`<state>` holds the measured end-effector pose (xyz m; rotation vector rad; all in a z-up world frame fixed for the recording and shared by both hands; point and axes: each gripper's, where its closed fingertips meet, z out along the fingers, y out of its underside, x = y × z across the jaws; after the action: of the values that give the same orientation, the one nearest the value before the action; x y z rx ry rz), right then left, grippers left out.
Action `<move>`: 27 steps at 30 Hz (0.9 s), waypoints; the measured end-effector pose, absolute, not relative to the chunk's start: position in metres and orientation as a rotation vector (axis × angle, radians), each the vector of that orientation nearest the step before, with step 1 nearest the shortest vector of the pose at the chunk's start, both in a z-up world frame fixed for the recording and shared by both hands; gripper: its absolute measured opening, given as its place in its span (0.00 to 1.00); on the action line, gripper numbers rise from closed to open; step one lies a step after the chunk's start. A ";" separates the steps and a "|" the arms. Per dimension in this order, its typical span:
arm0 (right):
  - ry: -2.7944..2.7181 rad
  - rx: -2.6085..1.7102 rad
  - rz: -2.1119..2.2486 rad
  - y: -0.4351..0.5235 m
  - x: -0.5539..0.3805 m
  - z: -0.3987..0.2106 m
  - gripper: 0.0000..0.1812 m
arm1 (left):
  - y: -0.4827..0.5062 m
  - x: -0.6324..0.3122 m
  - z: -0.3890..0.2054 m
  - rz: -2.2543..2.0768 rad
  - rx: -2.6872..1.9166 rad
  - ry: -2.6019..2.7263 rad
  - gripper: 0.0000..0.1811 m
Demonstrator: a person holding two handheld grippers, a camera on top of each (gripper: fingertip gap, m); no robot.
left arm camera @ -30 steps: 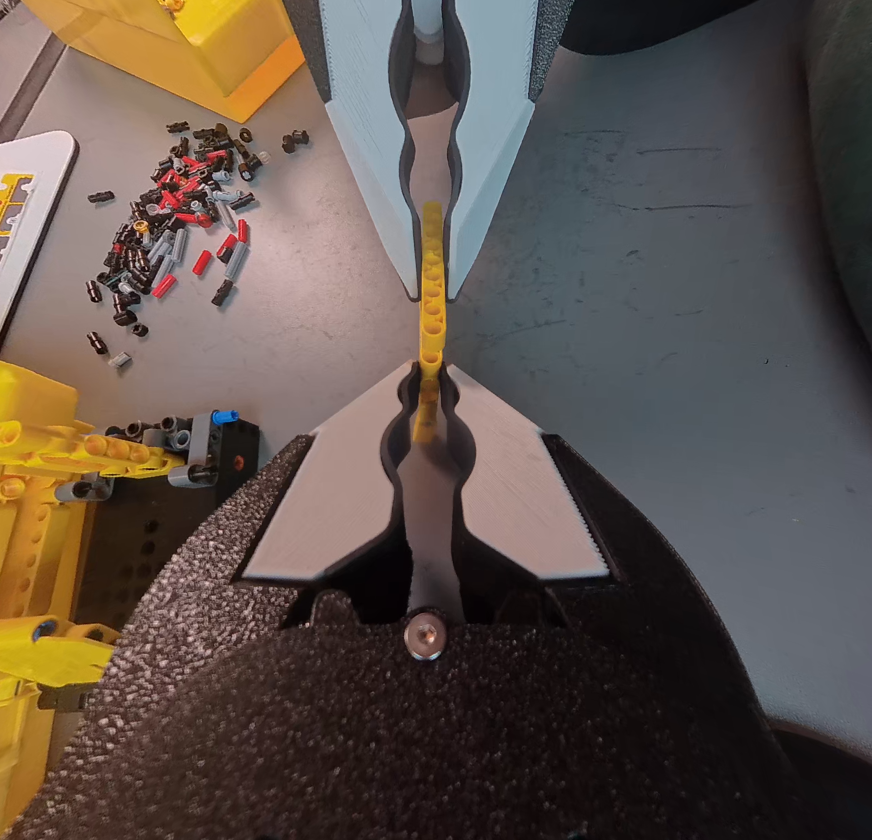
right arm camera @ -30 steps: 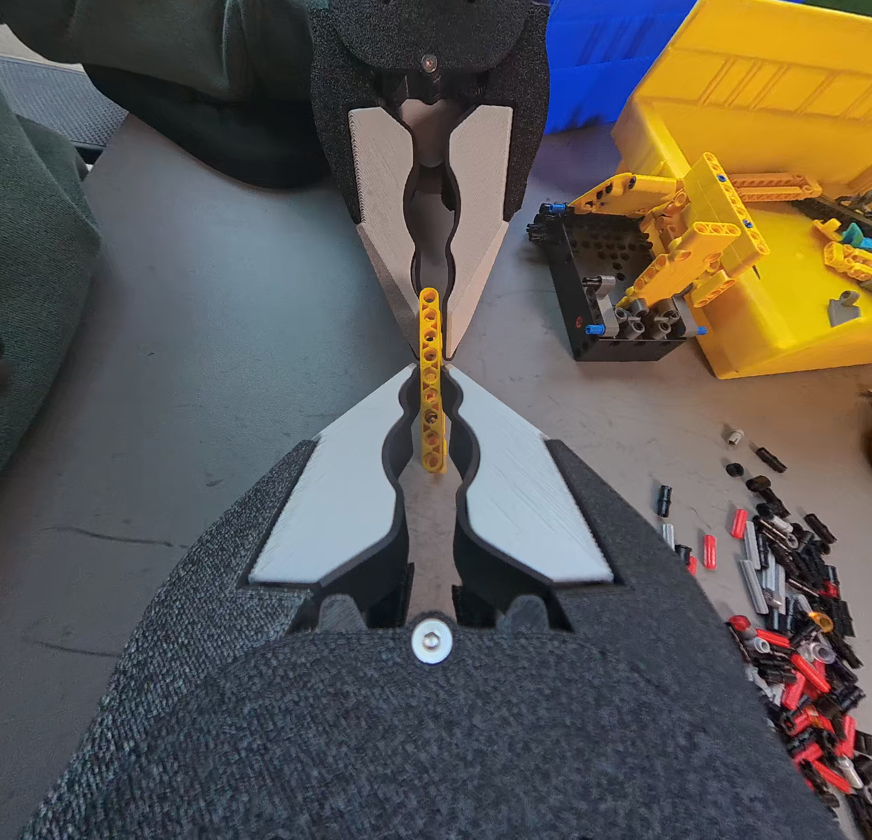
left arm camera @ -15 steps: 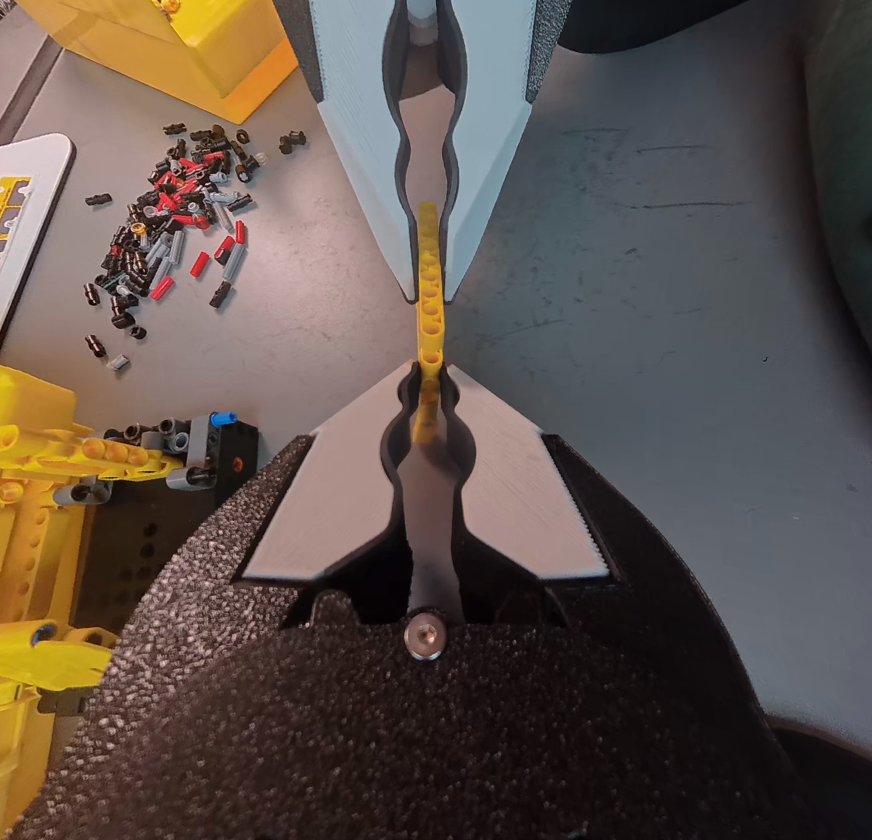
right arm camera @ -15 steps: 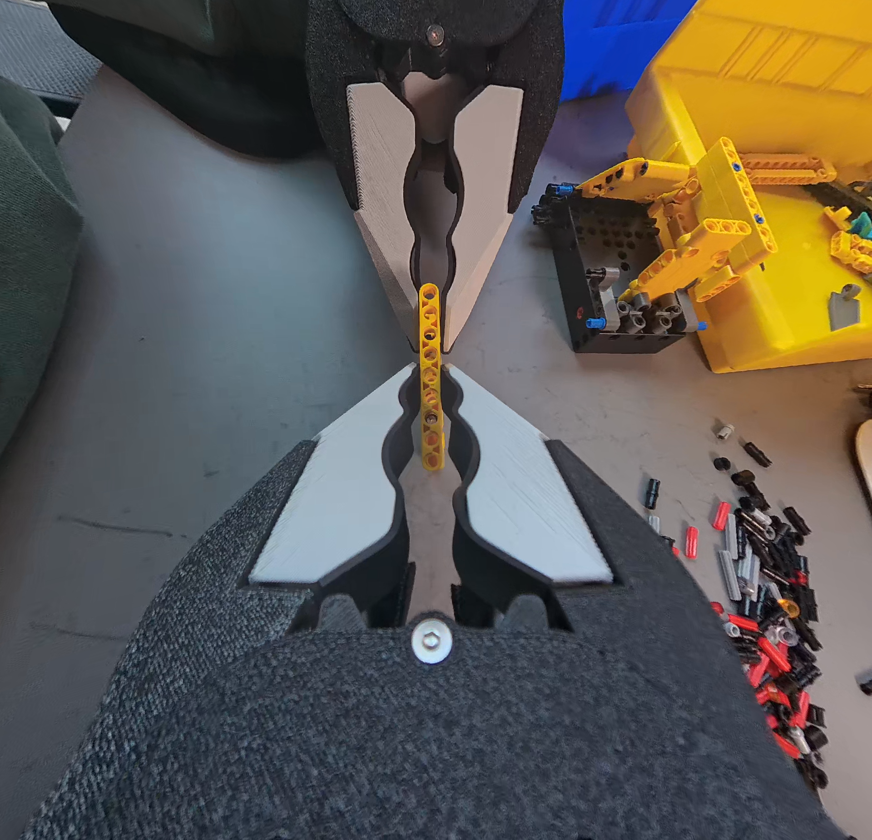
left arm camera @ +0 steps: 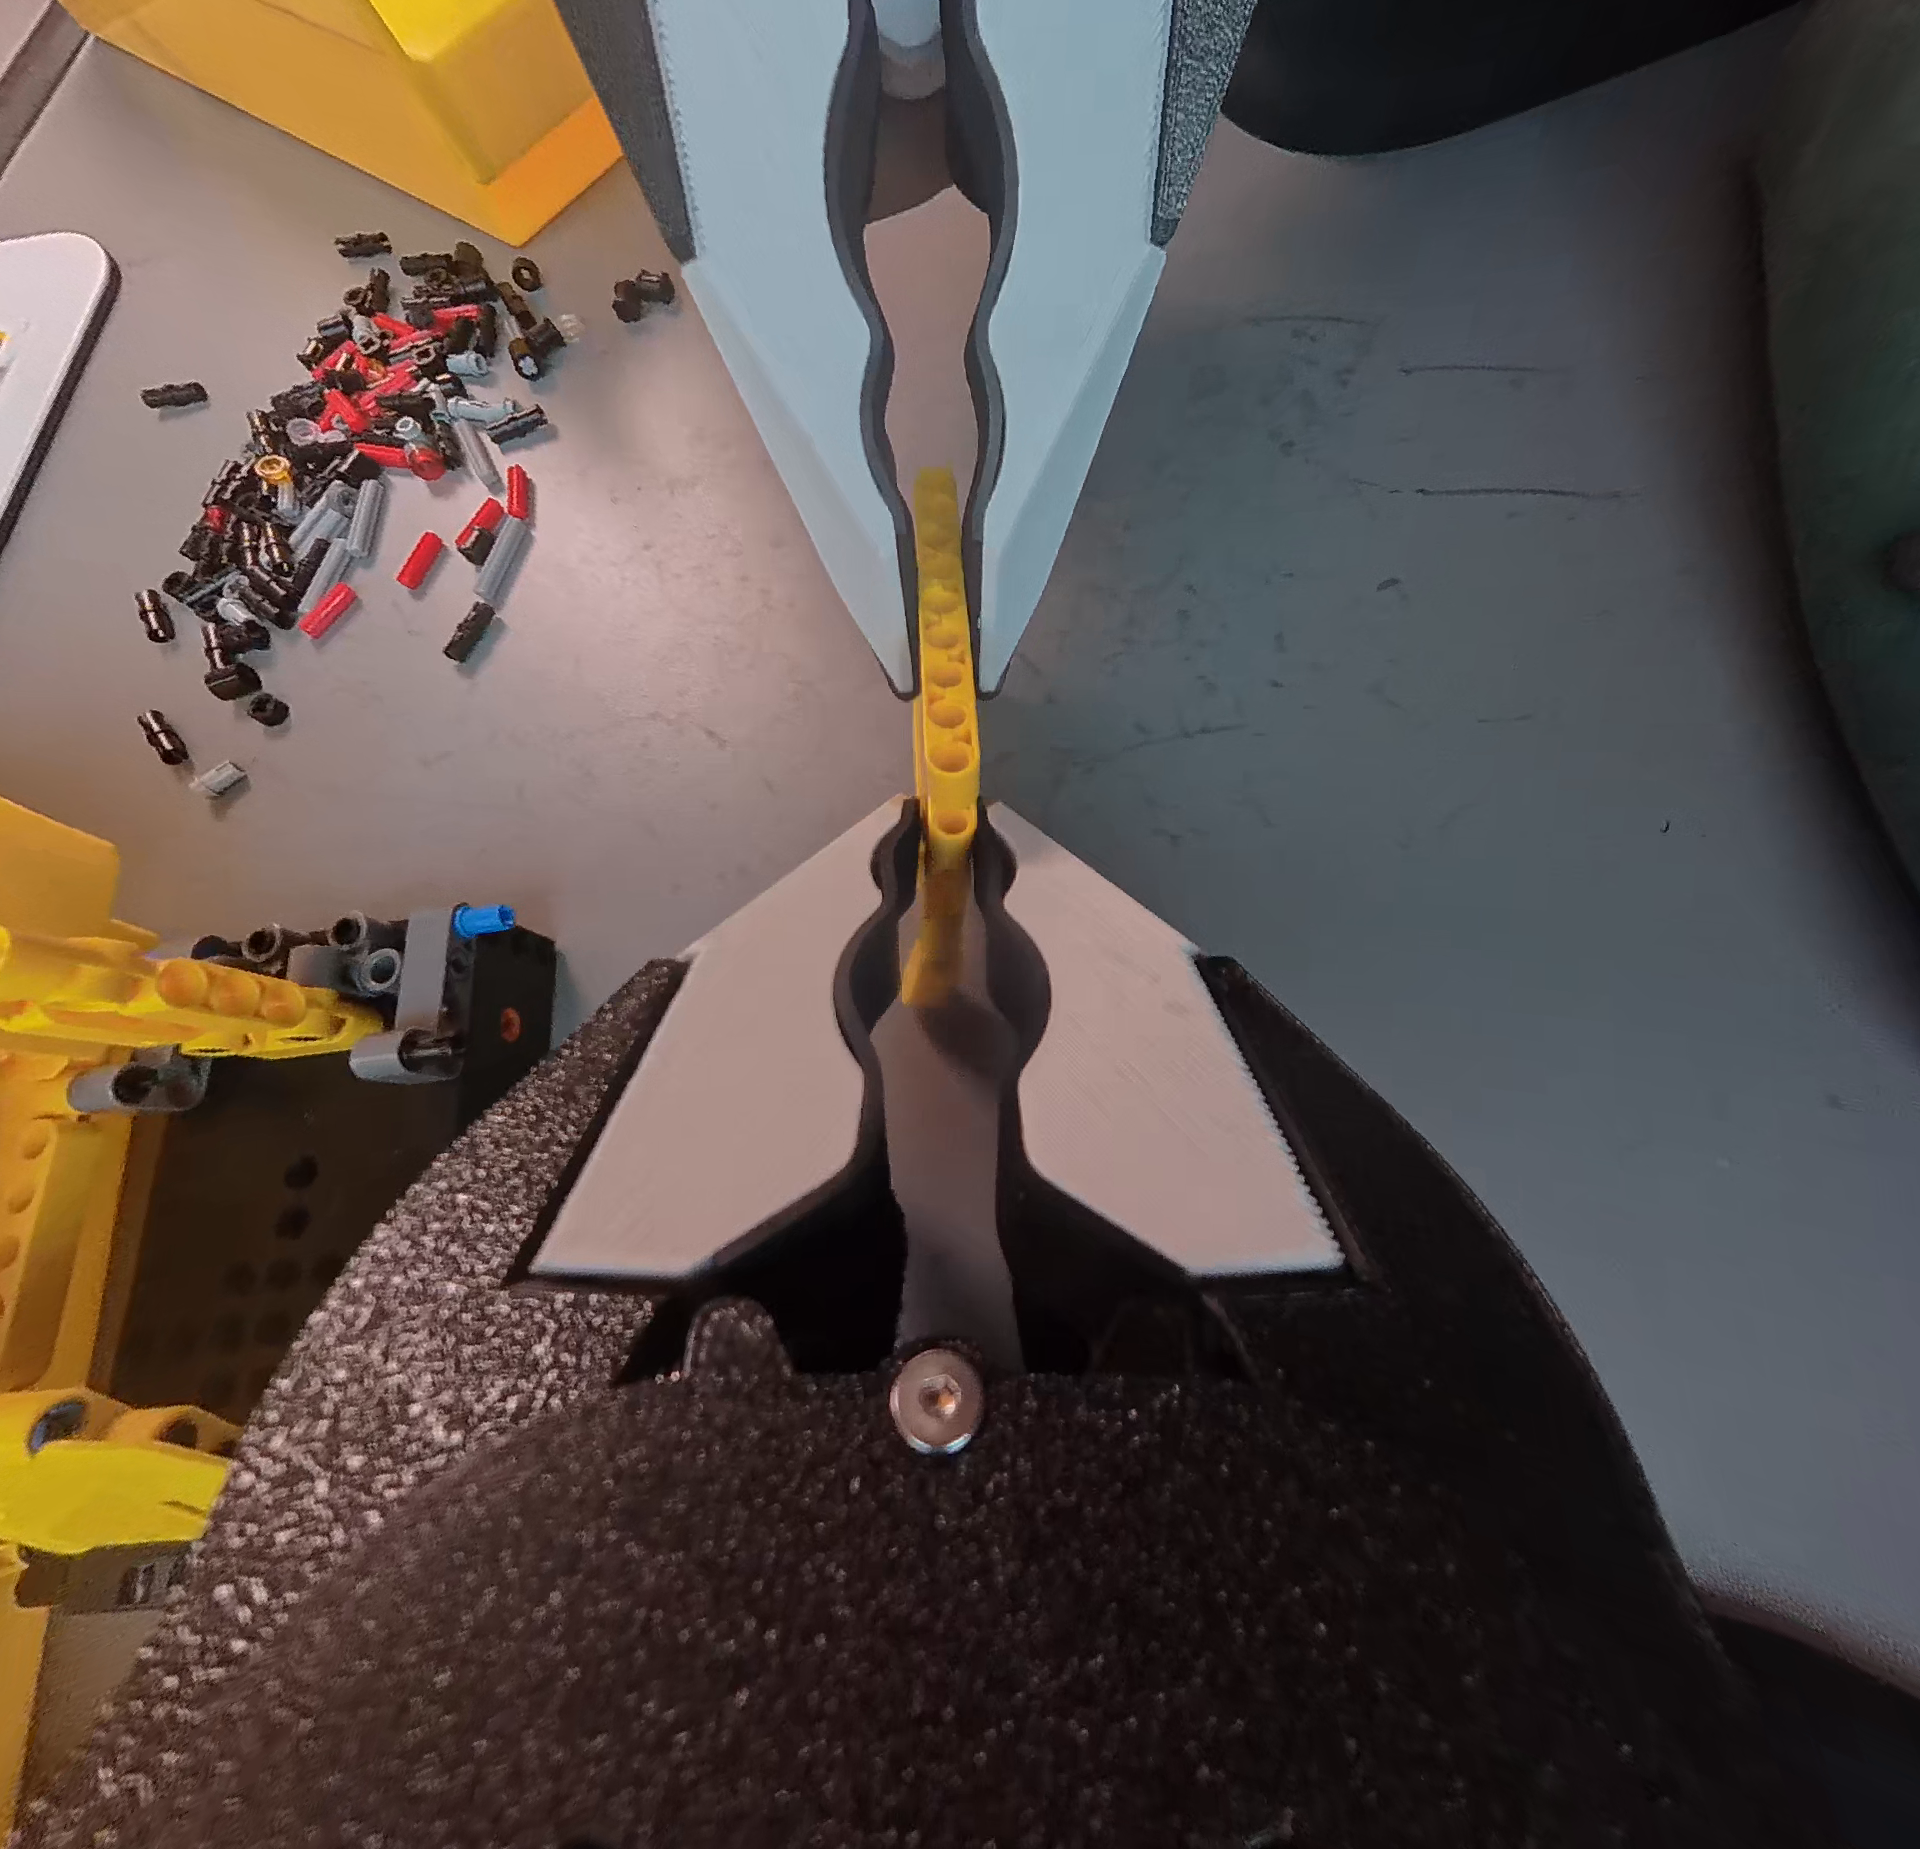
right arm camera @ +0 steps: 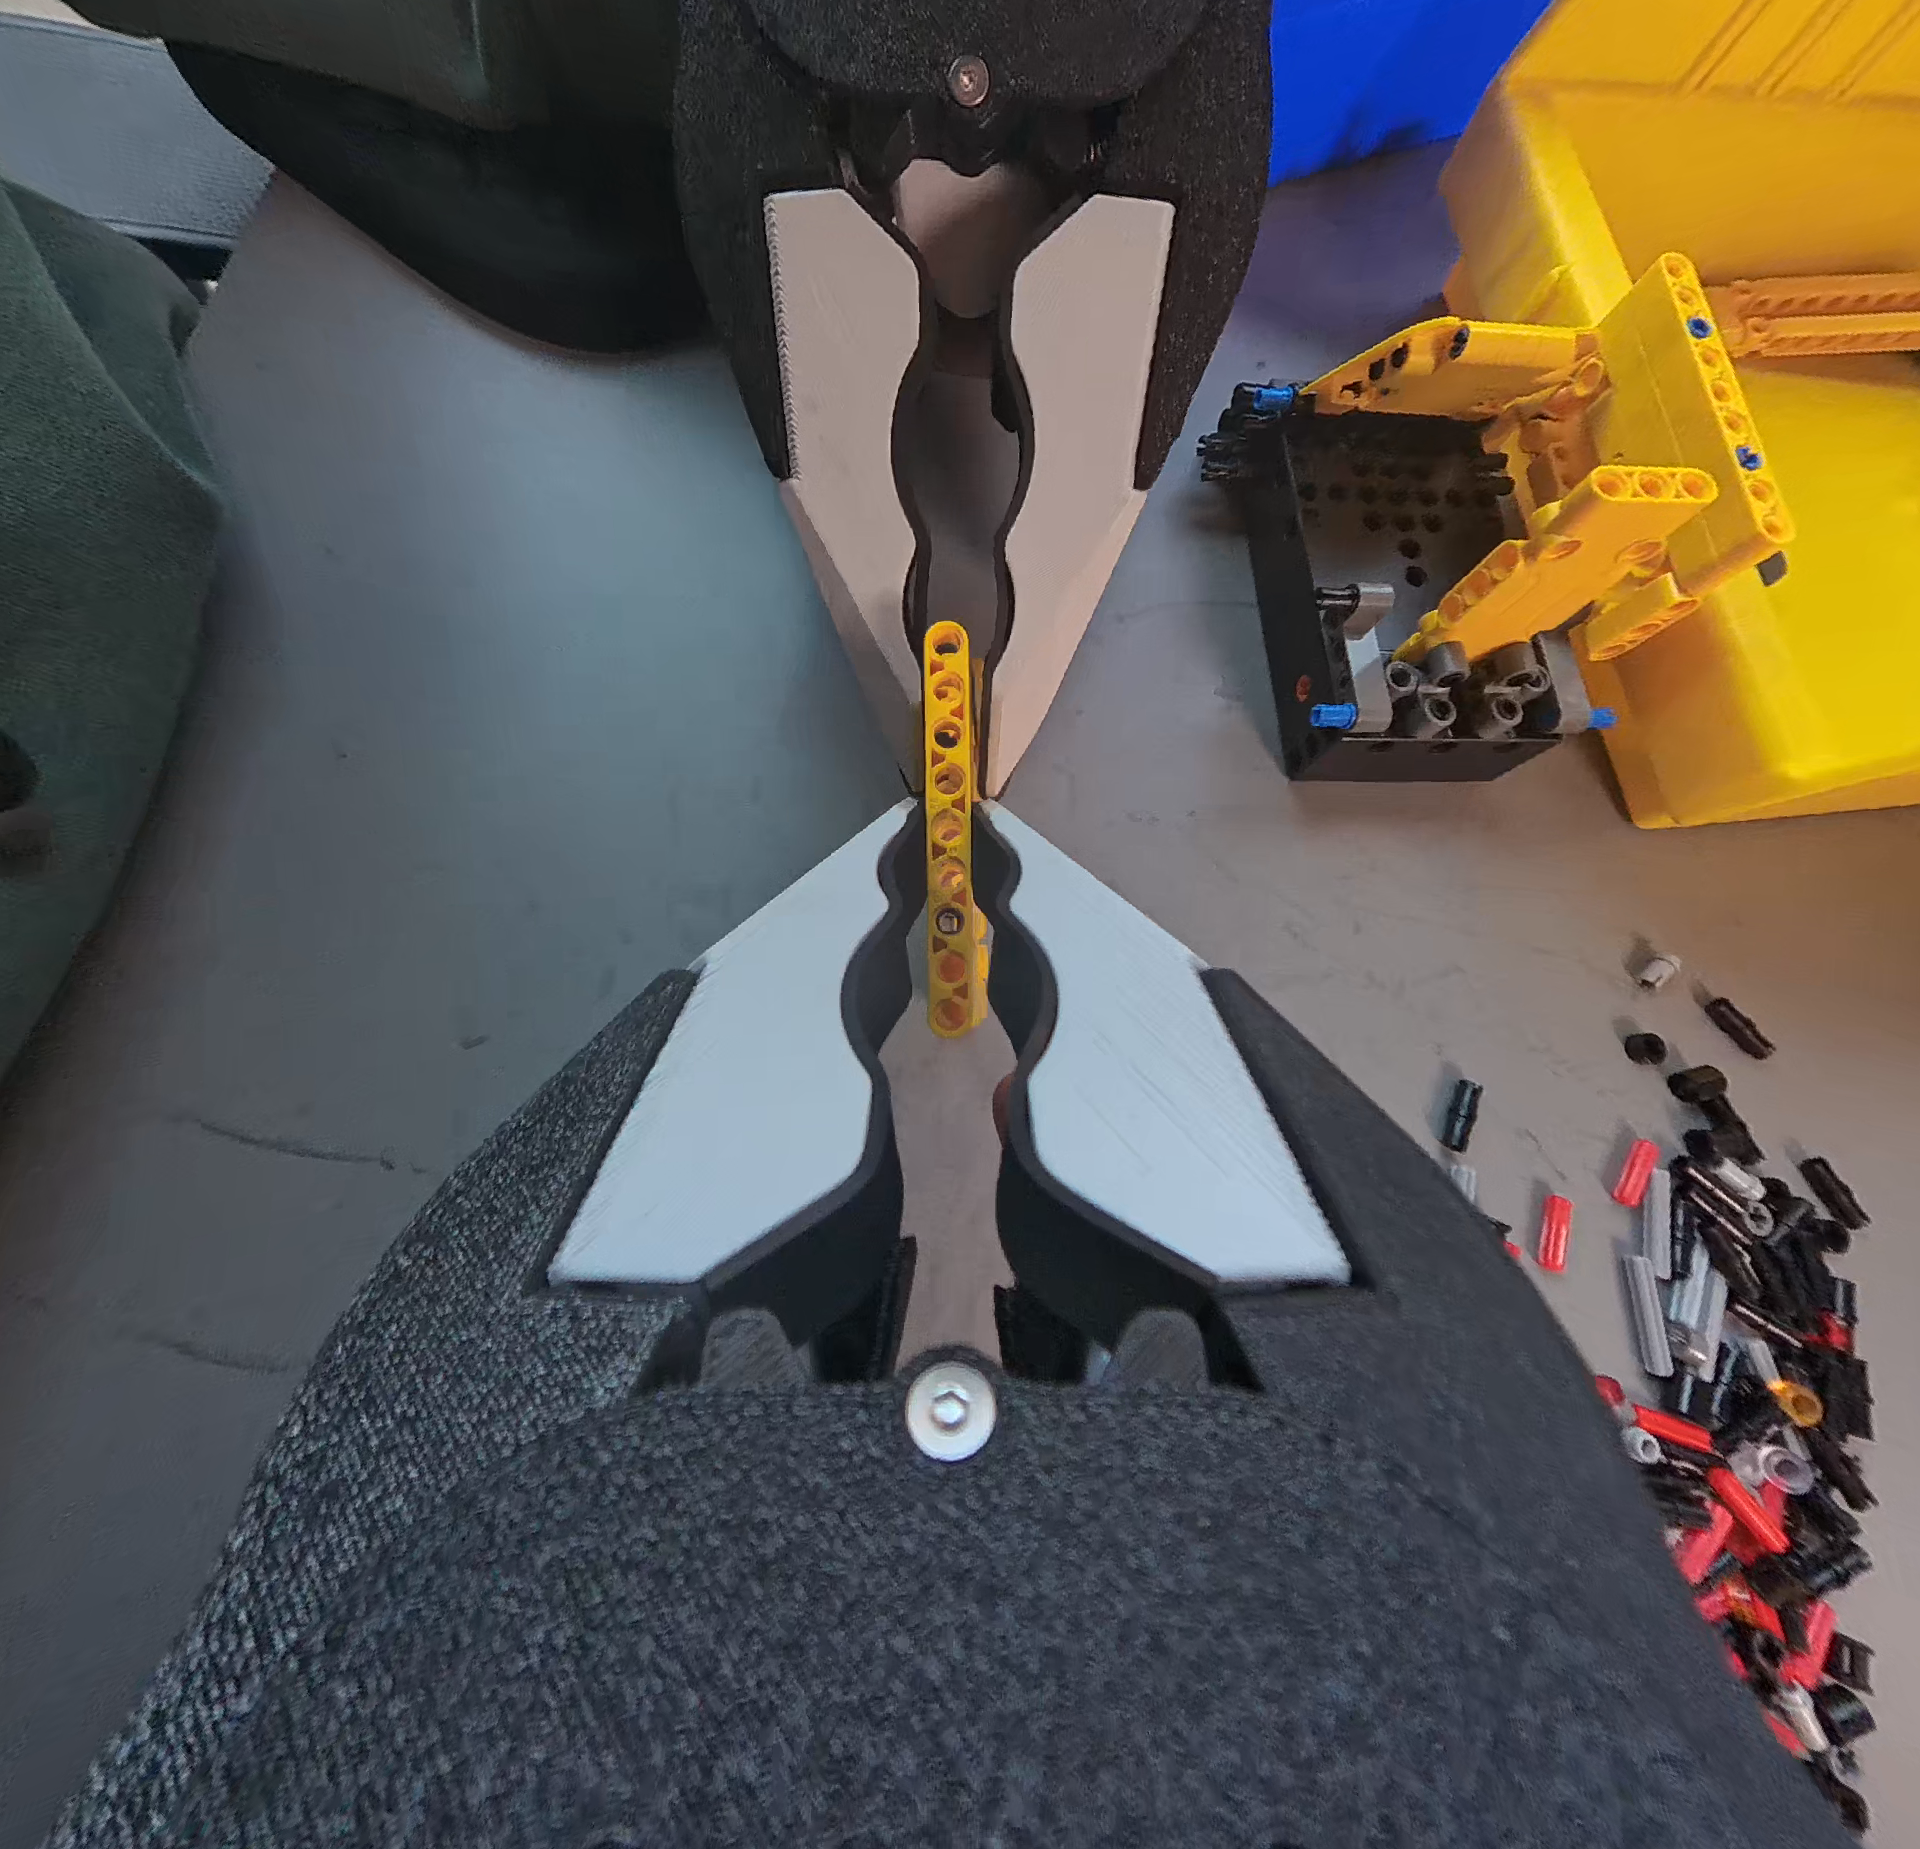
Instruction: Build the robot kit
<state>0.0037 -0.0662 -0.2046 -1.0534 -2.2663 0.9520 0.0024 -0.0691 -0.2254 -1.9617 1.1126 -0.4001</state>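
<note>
Above the grey tabletop [left arm camera: 1455, 656], a slim yellow beam [left arm camera: 943, 719] with a row of round holes spans the gap between two claws that face each other tip to tip. The left gripper [left arm camera: 943, 812] is clamped on one end of the beam: its pale fingers [left arm camera: 748, 1051] meet at the tips with the beam pinched between them, and the beam's end reaches back into the first scalloped hollow behind those tips. The right gripper [right arm camera: 948, 807] is likewise closed on the beam's other end, with that end lying in the hollow between its own fingers [right arm camera: 748, 1093]. In the right wrist view the beam stands on edge, its holed face turned to the camera, and one hole near the right gripper's tips holds a dark pin. The beam is clear of the tabletop, held only by the two claws, whose tips nearly touch around its middle. Beside the beam, on the left gripper's side, lies a scattered heap of small black, red and grey pins [left arm camera: 343, 480]. Nearer than that heap sits a black and yellow brick assembly [right arm camera: 1496, 552] with blue pins at its corners, resting against a yellow bin [right arm camera: 1766, 189]. A blue bin [right arm camera: 1403, 43] stands behind the yellow one. A dark green sleeve [right arm camera: 94, 573] lies on the beam's far side from the heap.
</note>
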 end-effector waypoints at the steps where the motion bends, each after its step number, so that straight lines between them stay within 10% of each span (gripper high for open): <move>1: -2.272 -1.048 0.961 -0.067 0.003 -0.205 0.04 | -0.069 0.003 -0.225 -0.398 -1.959 1.114 0.05; 27: -2.331 -1.226 1.095 -0.059 -0.008 -0.205 0.04 | -0.063 -0.008 -0.195 -0.587 -1.922 0.881 0.04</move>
<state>-0.0081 -0.0588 -0.2047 -1.2259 -2.3312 1.0950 -0.0082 -0.0630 -0.1952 -1.9223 0.8810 -0.5872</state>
